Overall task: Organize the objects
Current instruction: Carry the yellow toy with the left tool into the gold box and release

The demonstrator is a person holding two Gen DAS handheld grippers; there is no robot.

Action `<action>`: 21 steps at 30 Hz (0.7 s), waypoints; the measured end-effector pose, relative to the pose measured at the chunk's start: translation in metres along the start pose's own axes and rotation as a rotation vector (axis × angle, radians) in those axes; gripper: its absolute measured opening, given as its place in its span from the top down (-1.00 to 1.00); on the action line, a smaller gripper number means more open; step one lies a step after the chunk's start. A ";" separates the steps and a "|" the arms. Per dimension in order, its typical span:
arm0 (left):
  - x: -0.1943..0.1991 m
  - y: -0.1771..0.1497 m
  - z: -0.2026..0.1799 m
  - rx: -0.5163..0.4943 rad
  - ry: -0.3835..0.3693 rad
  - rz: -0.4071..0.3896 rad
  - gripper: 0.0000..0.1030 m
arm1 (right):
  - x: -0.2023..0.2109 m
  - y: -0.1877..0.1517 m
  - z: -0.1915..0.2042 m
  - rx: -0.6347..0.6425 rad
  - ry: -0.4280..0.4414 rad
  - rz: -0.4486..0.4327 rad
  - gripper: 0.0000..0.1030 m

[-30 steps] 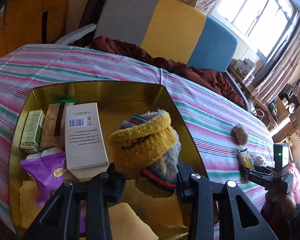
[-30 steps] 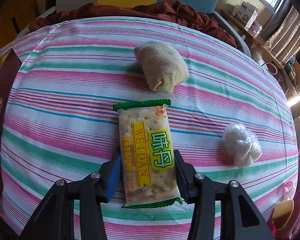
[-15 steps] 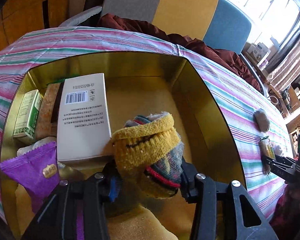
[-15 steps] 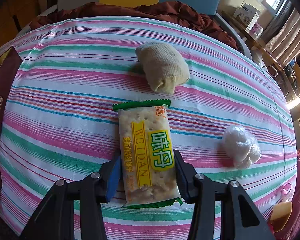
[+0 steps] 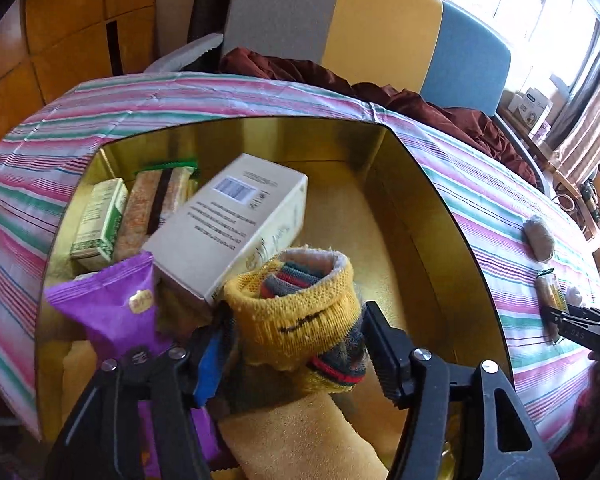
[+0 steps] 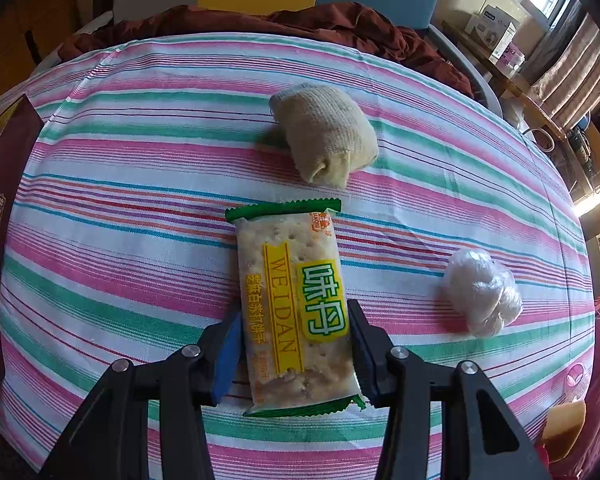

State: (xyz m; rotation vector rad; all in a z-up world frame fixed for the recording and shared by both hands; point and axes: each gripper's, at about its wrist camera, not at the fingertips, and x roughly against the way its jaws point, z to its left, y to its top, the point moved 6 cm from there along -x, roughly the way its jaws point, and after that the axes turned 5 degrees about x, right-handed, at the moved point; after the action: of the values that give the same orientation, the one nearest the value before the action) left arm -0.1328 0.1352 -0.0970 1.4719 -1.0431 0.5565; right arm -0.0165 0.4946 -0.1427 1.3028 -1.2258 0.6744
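In the left wrist view a rolled yellow-cuffed striped sock (image 5: 300,320) sits inside the gold box (image 5: 440,216), on a yellow sponge (image 5: 300,436). My left gripper (image 5: 290,356) straddles the sock and its jaws are opening. A gap shows at the blue left pad, while the right pad just meets the sock's side. In the right wrist view my right gripper (image 6: 296,348) is shut on a green-edged cracker packet (image 6: 296,304) lying flat on the striped tablecloth (image 6: 120,184).
The box also holds a white carton (image 5: 228,224), a purple packet (image 5: 108,312), a green carton (image 5: 100,220) and another cracker packet (image 5: 152,204). On the cloth lie a beige rolled sock (image 6: 324,132) and a white plastic bundle (image 6: 480,292). The box's dark red wall (image 6: 4,208) stands left.
The left gripper went down into the box with the sock and its jaws spread apart. The white carton now lies slanted. The right gripper and its packet stayed still.
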 end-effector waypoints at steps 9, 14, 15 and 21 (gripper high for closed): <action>0.041 -0.001 0.006 -0.031 0.034 -0.147 -0.35 | 0.006 -0.004 0.006 0.004 -0.014 -0.002 0.06; 0.052 -0.003 0.014 -0.028 0.033 -0.178 -0.38 | 0.009 -0.006 0.014 0.016 0.006 0.002 0.06; 0.054 -0.005 0.015 -0.026 0.033 -0.180 -0.38 | 0.010 -0.006 0.016 0.017 0.014 0.004 0.06; 0.057 -0.013 0.024 -0.018 0.030 -0.180 -0.38 | 0.018 -0.013 0.037 0.040 0.025 0.007 0.06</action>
State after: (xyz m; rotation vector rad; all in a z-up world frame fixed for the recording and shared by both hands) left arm -0.0993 0.0951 -0.0619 1.5197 -0.8798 0.4384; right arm -0.0099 0.4522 -0.1366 1.3194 -1.2033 0.7213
